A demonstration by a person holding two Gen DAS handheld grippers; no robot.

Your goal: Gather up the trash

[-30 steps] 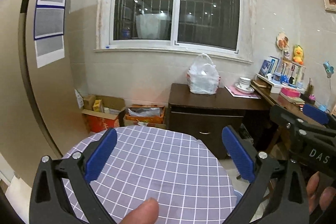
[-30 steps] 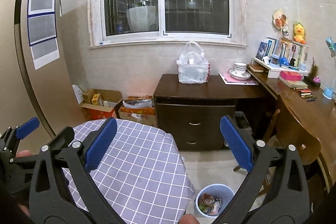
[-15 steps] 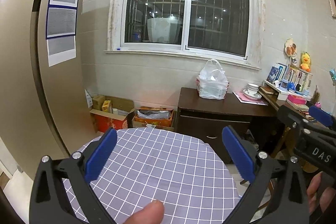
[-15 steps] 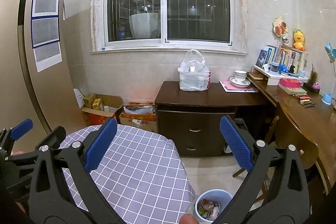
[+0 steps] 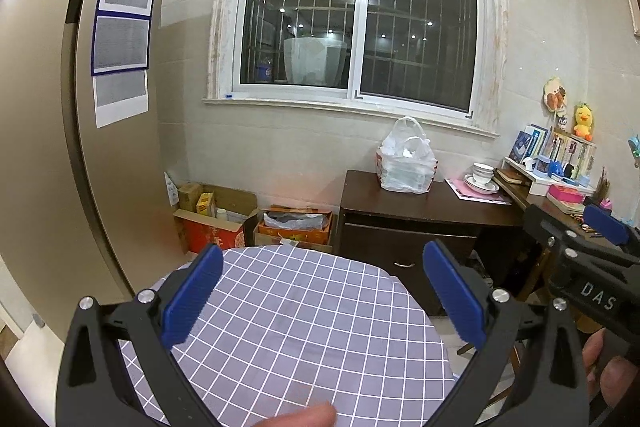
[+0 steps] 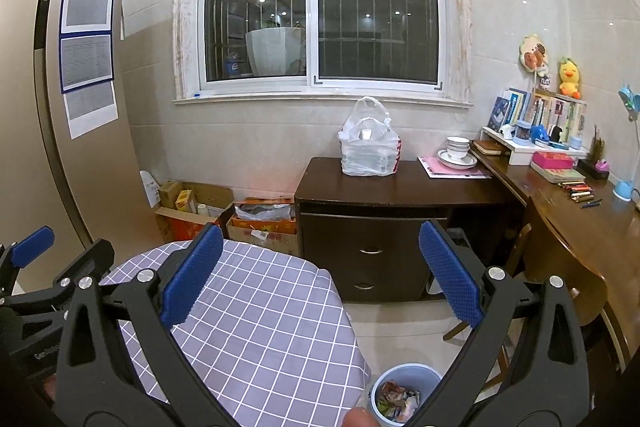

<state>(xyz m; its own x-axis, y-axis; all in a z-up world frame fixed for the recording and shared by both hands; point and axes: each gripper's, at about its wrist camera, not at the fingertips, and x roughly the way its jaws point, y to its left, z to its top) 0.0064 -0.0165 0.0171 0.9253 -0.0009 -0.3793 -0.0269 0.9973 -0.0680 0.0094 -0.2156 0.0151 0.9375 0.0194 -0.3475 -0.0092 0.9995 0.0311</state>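
Blue bin [image 6: 404, 389] w/ trash [image 6: 396, 401] on floor by checked counter [image 6: 260, 327]; left tool [image 5: 320, 297] & right tool [image 6: 320, 289] both wide apart, empty, above counter

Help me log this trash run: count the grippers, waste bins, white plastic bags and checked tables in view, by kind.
Grippers: 2, left gripper and right gripper, both open and empty
Blue waste bin: 1, with trash inside
White plastic bag: 1
Checked table: 1
Total: 5
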